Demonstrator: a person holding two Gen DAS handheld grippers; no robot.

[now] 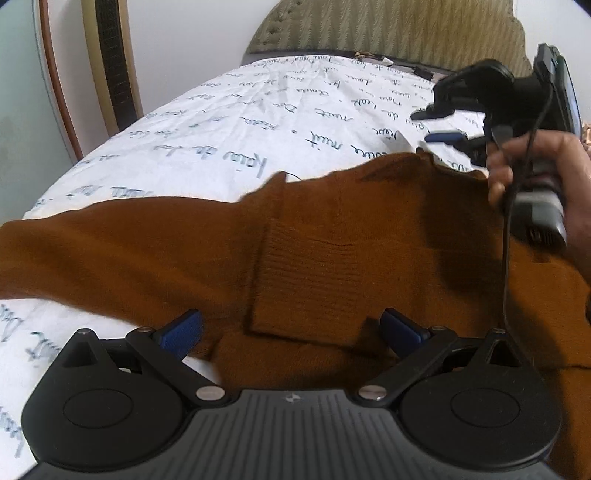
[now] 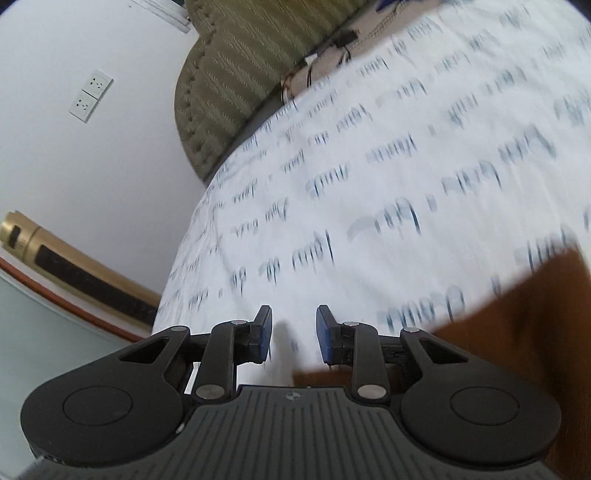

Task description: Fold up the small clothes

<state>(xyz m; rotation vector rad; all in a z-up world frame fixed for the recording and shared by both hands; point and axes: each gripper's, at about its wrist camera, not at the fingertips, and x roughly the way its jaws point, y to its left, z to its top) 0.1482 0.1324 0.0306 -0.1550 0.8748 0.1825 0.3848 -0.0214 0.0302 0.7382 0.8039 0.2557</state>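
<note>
A rust-brown knit sweater (image 1: 332,240) lies spread on the white bed sheet (image 1: 229,125), with one sleeve folded across its body so the ribbed cuff (image 1: 306,295) points toward me. My left gripper (image 1: 291,328) is wide open just above the cuff's near end, holding nothing. My right gripper (image 1: 439,123) hovers above the sweater's far edge at the right. In the right wrist view the right gripper (image 2: 293,332) is open with a narrow gap, empty, over the sheet (image 2: 369,184); a corner of the sweater (image 2: 517,314) shows at lower right.
A padded olive headboard (image 1: 388,26) stands at the bed's far end, with small items (image 2: 332,51) lying along it. A wood-framed panel (image 1: 110,74) leans on the wall to the left. Wall sockets (image 2: 90,94) show in the right wrist view.
</note>
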